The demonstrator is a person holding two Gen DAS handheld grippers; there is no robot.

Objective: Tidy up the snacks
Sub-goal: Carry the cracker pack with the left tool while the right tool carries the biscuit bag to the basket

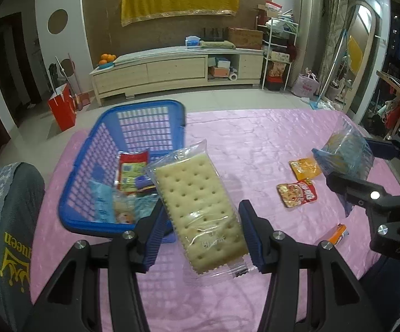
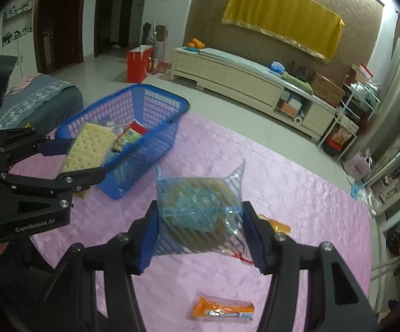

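Gripping clear-wrapped cracker pack (image 1: 202, 210), left hand-held gripper (image 1: 204, 235) holds it raised above surface (image 1: 255, 144), just beside blue basket (image 1: 100, 141). Right hand-held gripper (image 2: 201, 238) clamps blue-striped snack bag (image 2: 200, 210), also lifted off pink cloth. Basket at surface's far left corner, several packets inside. Loose on surface: yellow sachet (image 1: 304, 169), red sachet (image 1: 297, 194), orange wrapped bar (image 2: 222, 308). Grey chair back (image 1: 9, 221) at left edge.
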